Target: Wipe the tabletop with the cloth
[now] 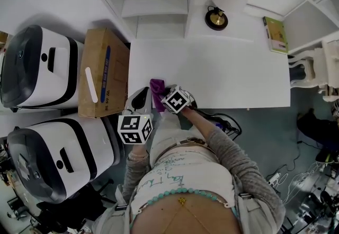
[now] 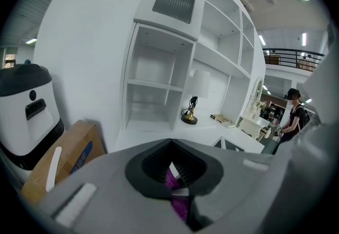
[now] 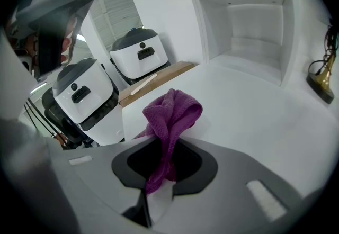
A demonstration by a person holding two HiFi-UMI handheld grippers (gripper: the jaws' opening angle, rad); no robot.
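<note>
Cloth: the purple cloth [image 1: 157, 90] sits bunched at the near left edge of the white desk [image 1: 222, 74], raised in a crumpled peak rather than spread flat.
Right tongs: the right tongs [image 3: 156, 185] are clamped on the cloth, which climbs out from between the jaws and folds over above them.
Left tongs: the left tongs [image 2: 177, 190] are drawn together, and we see a sliver of purple caught in the narrow gap, so we judge that they pinch the same cloth from the other side.
Stage: we judge the wipe is not properly under way, since most of the desk lies beyond the cloth.
Risk, coverage: a cloth held as a wad touches little surface, so a pass could leave broad strips unwiped.
Risk, grip: drag against the desk could pull the fabric out of one pair of tongs (the left hold looks the thinner of the two).
Risk, far end: a long sweep could knock the gold-based lamp [image 1: 216, 18] or push the green book [image 1: 275, 34] at the back.
Risk, near edge: a backward stroke could drop the cloth off the edge beside the cardboard box [image 1: 103, 71].
Writing: the blue strip on the box and the book cover carry print too small for us to read.
Brands: we see none on the two white machines [image 1: 37, 66].
</note>
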